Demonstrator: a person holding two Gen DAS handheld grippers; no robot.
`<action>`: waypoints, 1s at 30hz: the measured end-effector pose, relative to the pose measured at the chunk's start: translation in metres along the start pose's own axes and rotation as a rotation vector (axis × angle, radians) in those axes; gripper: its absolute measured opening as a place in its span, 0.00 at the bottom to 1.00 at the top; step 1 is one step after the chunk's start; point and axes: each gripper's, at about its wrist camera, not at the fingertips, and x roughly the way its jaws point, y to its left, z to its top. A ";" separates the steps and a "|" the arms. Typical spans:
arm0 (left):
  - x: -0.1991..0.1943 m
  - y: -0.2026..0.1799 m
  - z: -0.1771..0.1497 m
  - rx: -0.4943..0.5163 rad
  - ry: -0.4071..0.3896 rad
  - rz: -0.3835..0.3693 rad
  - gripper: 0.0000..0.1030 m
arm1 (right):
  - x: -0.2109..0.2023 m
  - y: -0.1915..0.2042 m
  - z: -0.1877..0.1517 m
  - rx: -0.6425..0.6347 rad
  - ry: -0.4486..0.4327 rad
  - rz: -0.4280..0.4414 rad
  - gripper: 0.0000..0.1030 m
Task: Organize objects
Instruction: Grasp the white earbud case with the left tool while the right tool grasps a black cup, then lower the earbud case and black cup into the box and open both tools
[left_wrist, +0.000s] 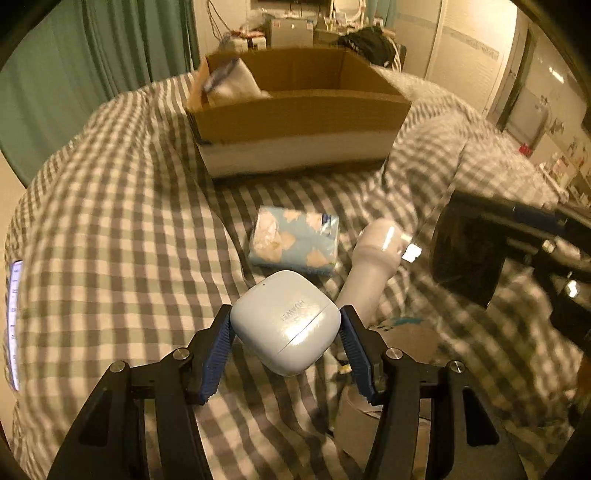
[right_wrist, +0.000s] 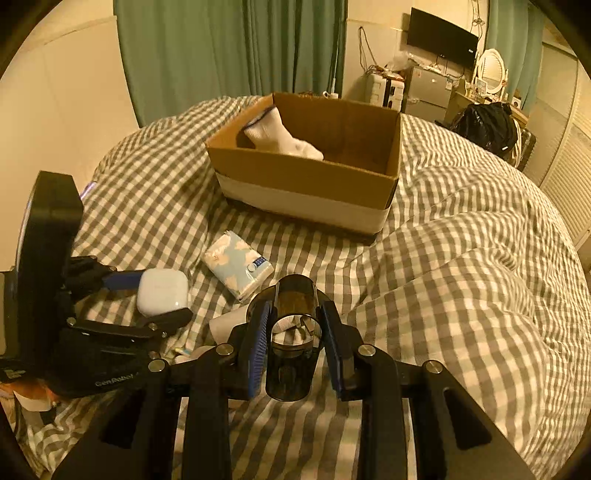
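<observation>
My left gripper (left_wrist: 284, 325) is shut on a white earbuds case (left_wrist: 286, 321) and holds it above the checked bedspread; the case also shows in the right wrist view (right_wrist: 162, 291). My right gripper (right_wrist: 293, 332) is shut on a dark translucent cup (right_wrist: 293, 339), which also shows in the left wrist view (left_wrist: 467, 251). An open cardboard box (right_wrist: 306, 173) sits ahead on the bed with a white sock (right_wrist: 284, 140) inside. A blue tissue pack (left_wrist: 295, 242) lies between the grippers and the box (left_wrist: 295, 110).
A white bottle-shaped object (left_wrist: 373, 258) lies on the bedspread right of the tissue pack. More small items lie beneath the left gripper (left_wrist: 369, 398). Green curtains (right_wrist: 229, 51) hang behind the bed. A cluttered desk (right_wrist: 428, 88) and a black bag (right_wrist: 487, 125) stand at the far right.
</observation>
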 end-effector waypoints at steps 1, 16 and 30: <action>-0.007 0.001 -0.001 0.001 -0.013 0.003 0.57 | -0.004 0.002 0.000 -0.003 -0.005 0.000 0.27; -0.092 0.009 0.038 -0.012 -0.209 -0.006 0.57 | -0.083 0.008 0.039 -0.044 -0.187 -0.049 0.27; -0.123 0.021 0.134 0.000 -0.362 0.011 0.57 | -0.115 -0.003 0.123 -0.104 -0.338 -0.057 0.27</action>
